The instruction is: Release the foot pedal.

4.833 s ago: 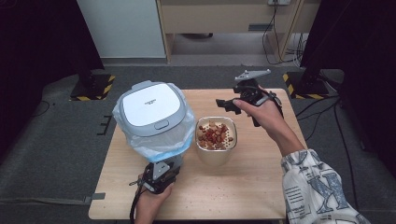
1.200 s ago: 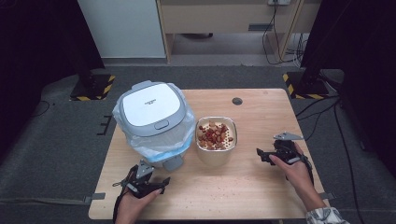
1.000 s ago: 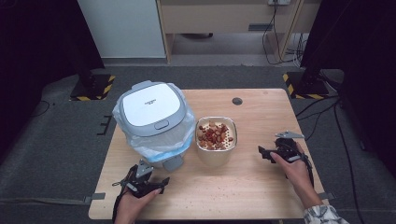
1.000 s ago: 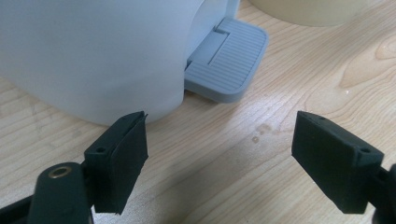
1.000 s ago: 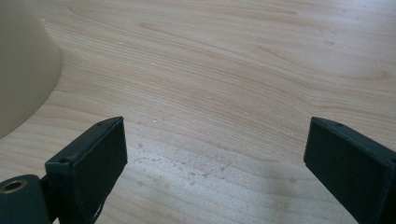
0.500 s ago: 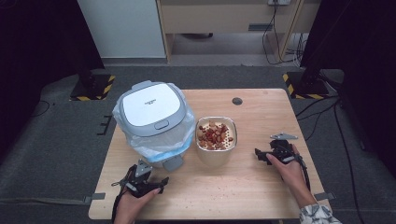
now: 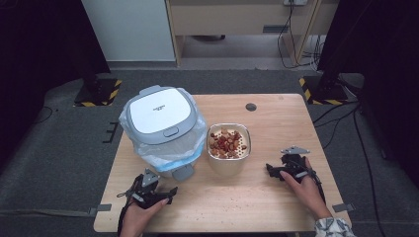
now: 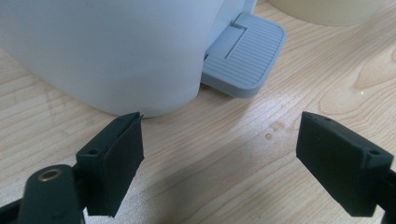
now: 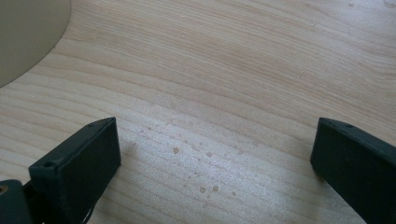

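both grippers are held low over the table point(image 7: 276, 197) with nothing between them: the left gripper point(image 7: 148, 190) spread near the bin's pedal point(image 8: 245, 56), the right gripper point(image 7: 284, 170), just opened wide, beside the bowl point(image 7: 228, 148).

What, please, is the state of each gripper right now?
Left gripper: open, holding nothing, near the grey pedal bin.
Right gripper: open, jaws just opening, nothing between them, over the wooden table.
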Tool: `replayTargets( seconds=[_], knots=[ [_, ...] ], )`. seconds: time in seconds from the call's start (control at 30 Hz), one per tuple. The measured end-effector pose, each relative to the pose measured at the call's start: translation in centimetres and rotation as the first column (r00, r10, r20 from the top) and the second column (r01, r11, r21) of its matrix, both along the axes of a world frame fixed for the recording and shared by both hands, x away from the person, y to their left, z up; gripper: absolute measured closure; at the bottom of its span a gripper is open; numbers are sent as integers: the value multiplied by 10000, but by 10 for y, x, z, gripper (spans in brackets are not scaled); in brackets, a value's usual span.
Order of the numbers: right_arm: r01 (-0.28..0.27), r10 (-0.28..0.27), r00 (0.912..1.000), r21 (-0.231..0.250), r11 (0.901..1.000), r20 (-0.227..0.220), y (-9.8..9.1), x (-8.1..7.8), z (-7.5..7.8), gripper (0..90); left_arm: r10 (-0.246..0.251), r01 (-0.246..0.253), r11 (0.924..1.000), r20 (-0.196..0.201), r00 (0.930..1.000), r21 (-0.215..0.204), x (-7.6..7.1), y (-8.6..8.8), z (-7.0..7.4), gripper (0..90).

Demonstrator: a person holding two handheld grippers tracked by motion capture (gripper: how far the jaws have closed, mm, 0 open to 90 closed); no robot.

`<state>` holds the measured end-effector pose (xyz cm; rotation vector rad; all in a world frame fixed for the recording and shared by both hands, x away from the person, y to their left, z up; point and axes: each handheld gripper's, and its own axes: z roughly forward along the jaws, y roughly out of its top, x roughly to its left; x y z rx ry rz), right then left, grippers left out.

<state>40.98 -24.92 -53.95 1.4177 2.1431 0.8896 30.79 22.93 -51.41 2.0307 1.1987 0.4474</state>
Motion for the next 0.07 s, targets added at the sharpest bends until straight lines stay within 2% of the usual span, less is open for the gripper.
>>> replayTargets(
  seconds=[0.07],
  knots=[
    [52, -52, 10000, 1, 10000, -20, 0, 1, 0, 14, 9, -9, 10000, -15, 10000, 30, 0, 0, 0, 138]
  ],
)
